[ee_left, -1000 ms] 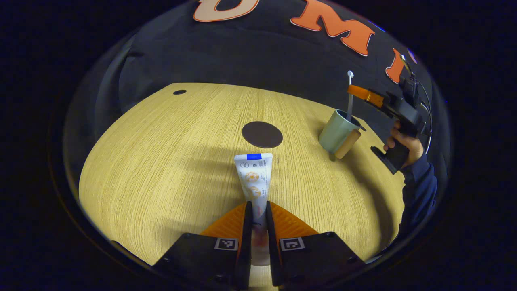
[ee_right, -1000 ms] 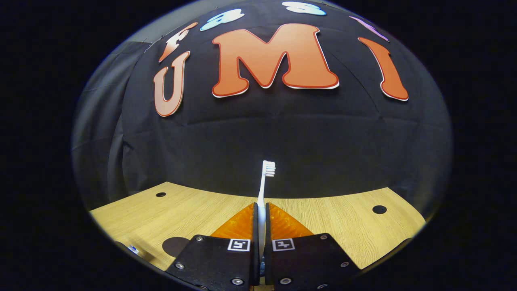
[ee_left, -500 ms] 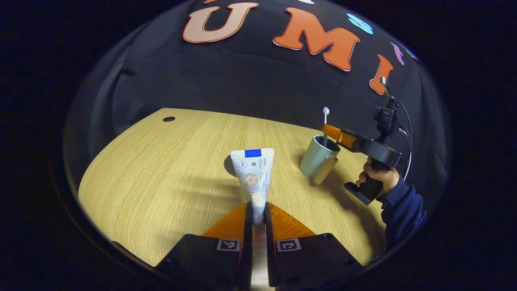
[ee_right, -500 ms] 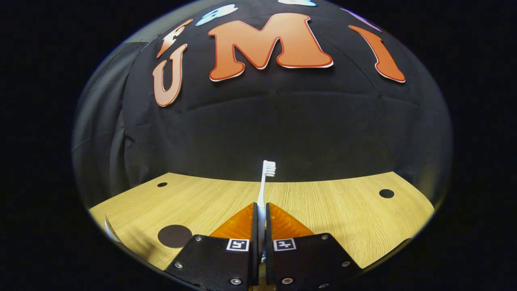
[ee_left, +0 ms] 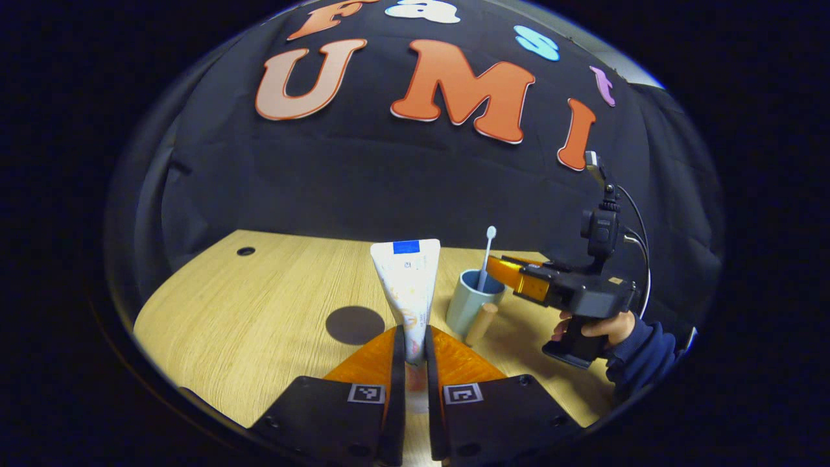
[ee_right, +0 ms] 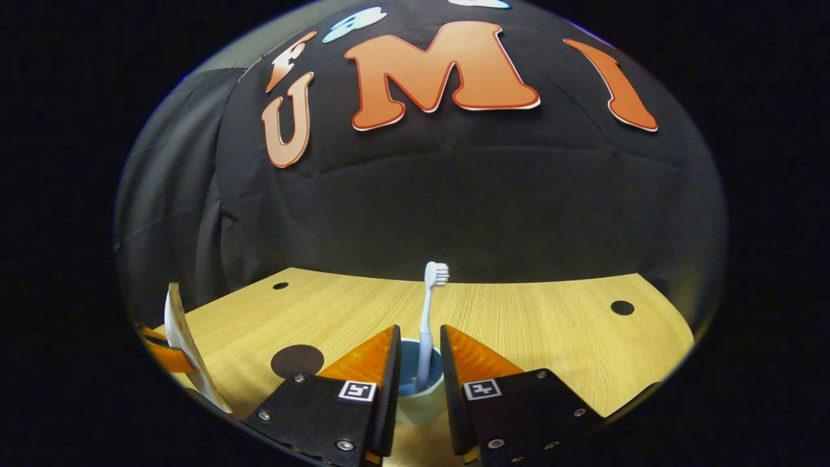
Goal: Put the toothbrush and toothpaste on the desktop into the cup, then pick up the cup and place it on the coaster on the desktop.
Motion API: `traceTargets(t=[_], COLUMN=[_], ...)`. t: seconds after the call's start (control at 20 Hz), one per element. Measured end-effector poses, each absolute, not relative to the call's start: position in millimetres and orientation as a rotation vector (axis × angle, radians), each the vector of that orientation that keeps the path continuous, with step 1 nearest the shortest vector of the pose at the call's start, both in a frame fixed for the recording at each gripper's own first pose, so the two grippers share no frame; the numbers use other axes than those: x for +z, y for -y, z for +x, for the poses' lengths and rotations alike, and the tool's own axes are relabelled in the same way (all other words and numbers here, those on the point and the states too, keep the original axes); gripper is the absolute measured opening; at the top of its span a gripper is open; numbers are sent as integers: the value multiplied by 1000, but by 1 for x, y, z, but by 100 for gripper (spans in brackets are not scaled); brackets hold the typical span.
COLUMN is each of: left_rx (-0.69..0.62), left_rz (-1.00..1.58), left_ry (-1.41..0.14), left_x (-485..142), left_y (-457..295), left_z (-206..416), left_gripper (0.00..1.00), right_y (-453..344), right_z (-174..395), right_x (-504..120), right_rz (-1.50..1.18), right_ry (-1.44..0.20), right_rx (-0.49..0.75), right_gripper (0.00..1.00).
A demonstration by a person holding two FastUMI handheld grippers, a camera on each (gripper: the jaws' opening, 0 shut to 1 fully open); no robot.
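My left gripper (ee_left: 412, 347) is shut on a white toothpaste tube (ee_left: 407, 285), held upright above the table with its crimped end on top. To its right stands the pale green cup (ee_left: 469, 309) with a wooden handle, and the white toothbrush (ee_left: 484, 256) rests inside it, head up. In the right gripper view, my right gripper (ee_right: 418, 347) is open, its fingers apart on either side of the toothbrush (ee_right: 428, 324), which stands free in the cup (ee_right: 415, 392). The dark round coaster (ee_left: 355, 324) lies left of the cup; the coaster (ee_right: 297, 360) lies on the table in the right gripper view too.
The wooden table (ee_left: 259, 305) has small dark holes near its back corners (ee_right: 622, 307). A hand in a dark sleeve (ee_left: 639, 347) holds the right gripper at the table's right side. The toothpaste tube (ee_right: 185, 350) appears at the left edge of the right gripper view.
The right gripper lowered the toothbrush into the cup and opened, letting it go. The left gripper lifted the toothpaste tube and tilted upward, bringing it closer to the cup.
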State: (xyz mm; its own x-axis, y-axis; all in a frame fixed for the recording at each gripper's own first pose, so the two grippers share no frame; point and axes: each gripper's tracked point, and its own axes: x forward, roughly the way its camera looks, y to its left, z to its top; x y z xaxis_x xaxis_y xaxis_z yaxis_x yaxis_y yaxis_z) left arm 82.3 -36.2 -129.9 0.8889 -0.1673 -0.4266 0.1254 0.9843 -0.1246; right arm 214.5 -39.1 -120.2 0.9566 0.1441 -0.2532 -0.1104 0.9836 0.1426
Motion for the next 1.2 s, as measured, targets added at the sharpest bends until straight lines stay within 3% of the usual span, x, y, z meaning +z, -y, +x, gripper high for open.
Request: traceTargets(t=[0.1,0.2,0.25,0.35,0.55,0.75,1.2], left_rx=[-170,-196,-208,-217,-238,-270,-296], left_rz=[-79,-82,-79,-55,-43,-69,-127], left_ry=[-406,-362,-329,-263,-158,-83,-121], left_x=[-132,-132,-131,-127,-123,-103,-155], left_y=[39,45,48,59,98,127,145], left_z=[109,141,159,193,273,298,336], left_gripper=[19,18,19,18,19,19,18], right_y=[45,49,52,62,82,92,106], right_z=[198,179,169,149,111,81,61], right_x=[-109,-97,-93,-87,-87,-88,-103], right_rz=[153,164,152,104,50,51,71], right_ry=[-246,-222,-210,-190,-178,-160,-184], right_rx=[133,145,148,145,125,119,100], right_gripper=[44,43,53,63,78,84,88])
